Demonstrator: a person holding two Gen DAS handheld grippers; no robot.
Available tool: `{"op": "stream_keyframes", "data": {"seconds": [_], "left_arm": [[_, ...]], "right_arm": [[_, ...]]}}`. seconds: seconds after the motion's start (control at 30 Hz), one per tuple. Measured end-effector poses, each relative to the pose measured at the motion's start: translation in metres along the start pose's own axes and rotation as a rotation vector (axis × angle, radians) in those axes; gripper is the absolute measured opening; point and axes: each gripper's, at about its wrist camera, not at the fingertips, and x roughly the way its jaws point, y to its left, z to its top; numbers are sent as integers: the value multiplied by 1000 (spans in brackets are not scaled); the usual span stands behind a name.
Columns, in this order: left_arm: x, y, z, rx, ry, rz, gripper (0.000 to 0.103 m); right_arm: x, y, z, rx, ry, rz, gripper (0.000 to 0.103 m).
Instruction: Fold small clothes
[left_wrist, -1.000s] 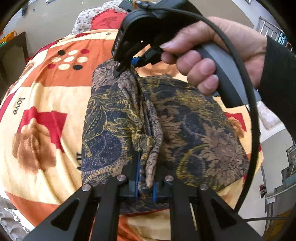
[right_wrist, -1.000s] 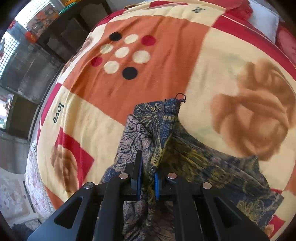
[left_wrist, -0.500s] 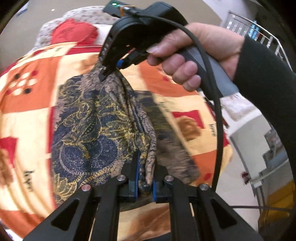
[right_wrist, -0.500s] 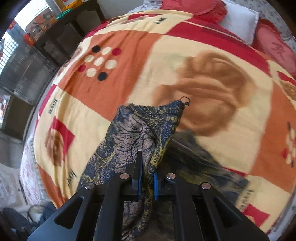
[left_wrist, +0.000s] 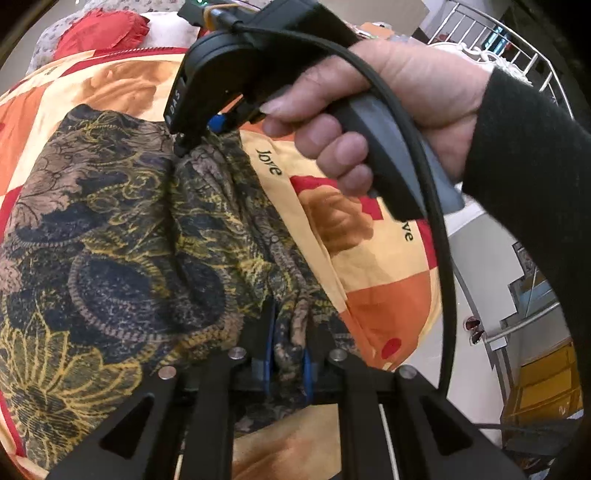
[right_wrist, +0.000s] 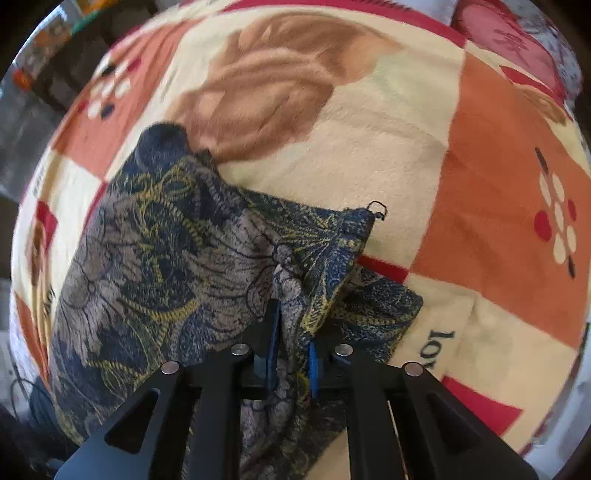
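Patterned cloth (left_wrist: 122, 236) lying on the blanket (left_wrist: 373, 280), bunched up where pinched. Left claw (left_wrist: 287, 354) squeezed shut on one bunched edge. Right claw (right_wrist: 291, 350) opening a little, cloth fold between its pads. Far blanket blurry. Right hand (left_wrist: 373, 107) and sleeve (left_wrist: 535, 177) cut off.

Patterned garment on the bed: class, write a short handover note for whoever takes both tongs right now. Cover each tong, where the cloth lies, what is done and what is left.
Left tongs: shut on a bunched edge of the patterned garment.
Right tongs: also pinching a gathered edge of the garment; the jaws are just starting to ease open, cloth between them.
Garment: spread on the orange and cream blanket, with the held edge lifted and carried over the lower layer.
Done: one fold is under way, not yet laid flat.
Left: lower the edge, release both tongs, smooth the cloth, then probably fold again.
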Motion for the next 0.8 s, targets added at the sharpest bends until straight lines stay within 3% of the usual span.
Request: {"op": "stream_keyframes", "data": {"seconds": [0.1,0.27,0.37,0.5,0.63,0.73,0.8], "left_arm": [[-3,-3,-3,-13,-3,-53,10],[-3,-11,-12,13,-14,-67,11],[3,-5,-20,35,21,-115,20],[-6,3,-27,10,30,-174,29],[-39,10,-27,-16,32,-241,36],[-87,29,-28,20,-97,-154,59],[-107,49,-28,33,-193,-43,62]], "right_arm": [[-8,-7,-9,34,-42,21,24],[-35,-17,-28,71,-134,66,22],[-39,-22,-38,102,-129,31,22],[-33,-30,-52,183,-93,-45,43],[-72,-37,-74,258,-220,-46,43],[-111,-27,-107,250,-321,-84,43],[-128,4,-132,171,-397,17,43]]}}
